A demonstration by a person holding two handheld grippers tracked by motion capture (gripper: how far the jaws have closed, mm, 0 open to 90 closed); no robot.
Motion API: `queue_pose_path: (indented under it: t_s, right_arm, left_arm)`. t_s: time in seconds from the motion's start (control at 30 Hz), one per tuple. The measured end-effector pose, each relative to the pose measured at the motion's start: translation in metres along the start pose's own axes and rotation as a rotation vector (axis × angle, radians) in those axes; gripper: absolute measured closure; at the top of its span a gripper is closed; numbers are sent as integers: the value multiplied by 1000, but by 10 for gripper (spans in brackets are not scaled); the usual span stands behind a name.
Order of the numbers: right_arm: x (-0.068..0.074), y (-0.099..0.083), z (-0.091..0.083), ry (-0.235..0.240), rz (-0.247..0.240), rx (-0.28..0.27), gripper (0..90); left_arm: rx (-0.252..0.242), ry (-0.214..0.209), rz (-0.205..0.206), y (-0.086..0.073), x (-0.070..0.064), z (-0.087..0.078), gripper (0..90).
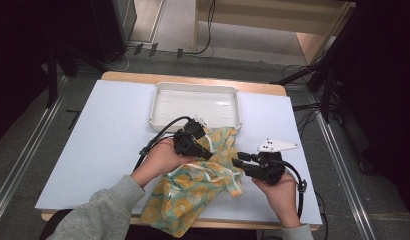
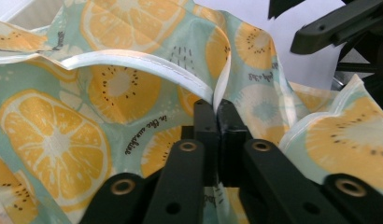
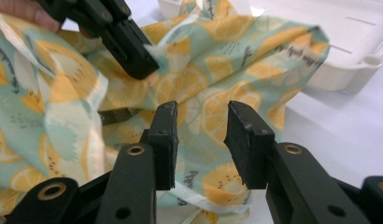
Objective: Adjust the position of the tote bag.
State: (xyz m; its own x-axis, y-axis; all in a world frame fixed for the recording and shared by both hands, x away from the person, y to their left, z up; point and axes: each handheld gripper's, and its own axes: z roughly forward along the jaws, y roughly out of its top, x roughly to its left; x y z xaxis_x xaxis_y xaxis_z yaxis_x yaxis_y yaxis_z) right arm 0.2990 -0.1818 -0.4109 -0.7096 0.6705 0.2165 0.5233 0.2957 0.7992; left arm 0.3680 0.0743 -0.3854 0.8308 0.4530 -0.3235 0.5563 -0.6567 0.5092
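The left gripper (image 2: pixel 216 109) has its 2 jaws pinched onto the white hem of the lemon-print cloth (image 1: pixel 195 187). The right gripper (image 3: pixel 201 123) gapes wide just beside it, gripping nothing. The cloth lies crumpled on the table (image 1: pixel 108 135), touching the white tray (image 1: pixel 195 102).

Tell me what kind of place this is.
Probably a lab or recording room, not a home: a table under a white sheet, cables trailing across the floor, and dark equipment stands at the sides.
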Motion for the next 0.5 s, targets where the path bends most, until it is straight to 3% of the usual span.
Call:
queue_pose_path:
  t_s: [0.23, 0.5]
  right_arm:
    - [8, -4, 6, 3, -1, 13, 655]
    - [17, -4, 15, 25, 7, 4, 732]
  left_arm:
    - [-38, 4, 15, -7, 2, -20, 900]
    - [-106, 15, -5, -19, 6, -43, 900]
